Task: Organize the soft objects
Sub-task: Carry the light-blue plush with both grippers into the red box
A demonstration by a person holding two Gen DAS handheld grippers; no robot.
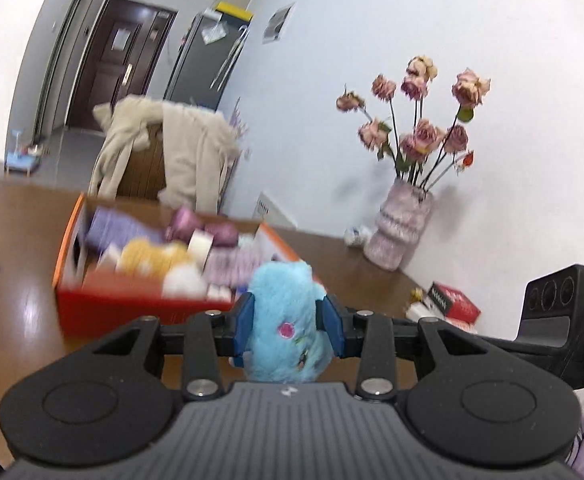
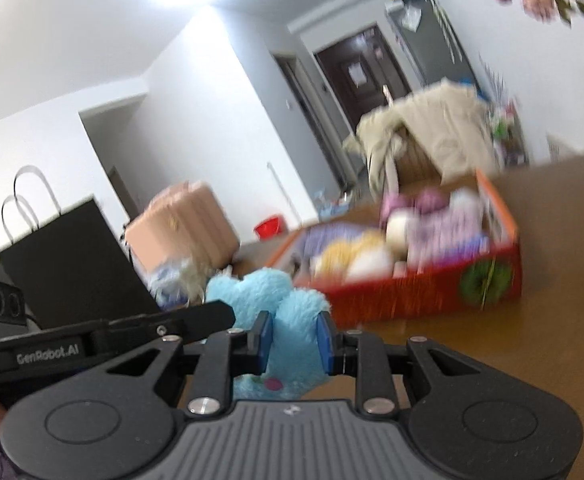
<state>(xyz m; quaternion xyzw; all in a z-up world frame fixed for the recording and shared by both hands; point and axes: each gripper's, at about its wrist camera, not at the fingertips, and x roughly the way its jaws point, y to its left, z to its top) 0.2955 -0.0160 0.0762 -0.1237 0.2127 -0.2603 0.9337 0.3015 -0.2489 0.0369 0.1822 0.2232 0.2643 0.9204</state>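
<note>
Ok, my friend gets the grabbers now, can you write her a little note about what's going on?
Left gripper: shut on the blue plush toy.
Right gripper: shut on the same blue plush toy; both hold it up in front of the box.
Red box: on the brown table, already filled with soft purple, yellow and white things.
Done: several soft things are boxed.
Left: probably carry the toy over and let go inside the box.
</note>
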